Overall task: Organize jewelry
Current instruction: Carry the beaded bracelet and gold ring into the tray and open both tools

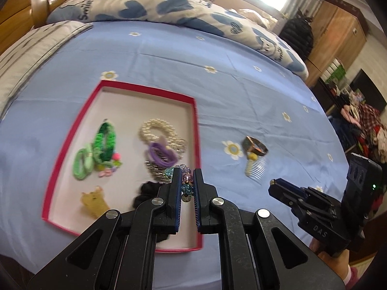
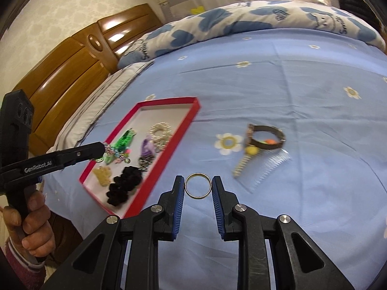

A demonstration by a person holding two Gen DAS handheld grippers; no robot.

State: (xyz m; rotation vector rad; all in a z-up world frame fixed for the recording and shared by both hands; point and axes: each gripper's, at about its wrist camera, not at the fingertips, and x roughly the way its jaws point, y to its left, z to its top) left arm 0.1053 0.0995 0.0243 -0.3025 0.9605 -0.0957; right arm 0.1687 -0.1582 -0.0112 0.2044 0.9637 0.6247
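A red-rimmed tray (image 1: pixel 72 130) lies on the blue bed sheet and holds green ties (image 1: pixel 104 142), a pearl band (image 1: pixel 157 130), a purple tie (image 1: pixel 160 154) and a black scrunchie (image 1: pixel 145 191). My left gripper (image 1: pixel 187 183) is shut on a sparkly beaded bracelet (image 1: pixel 186 188) above the tray's right side; it also shows in the right wrist view (image 2: pixel 106 148). My right gripper (image 2: pixel 198 186) is shut on a thin gold ring (image 2: pixel 198 185), held above the sheet right of the tray (image 2: pixel 154 176).
A dark bangle (image 2: pixel 266 135), a clear comb (image 2: pixel 268 166) and a yellow-tipped spiral clip (image 2: pixel 244 159) lie on the sheet right of the tray. A patterned duvet (image 1: pixel 169 7) lies at the back. A wooden headboard (image 2: pixel 60 77) stands at the left.
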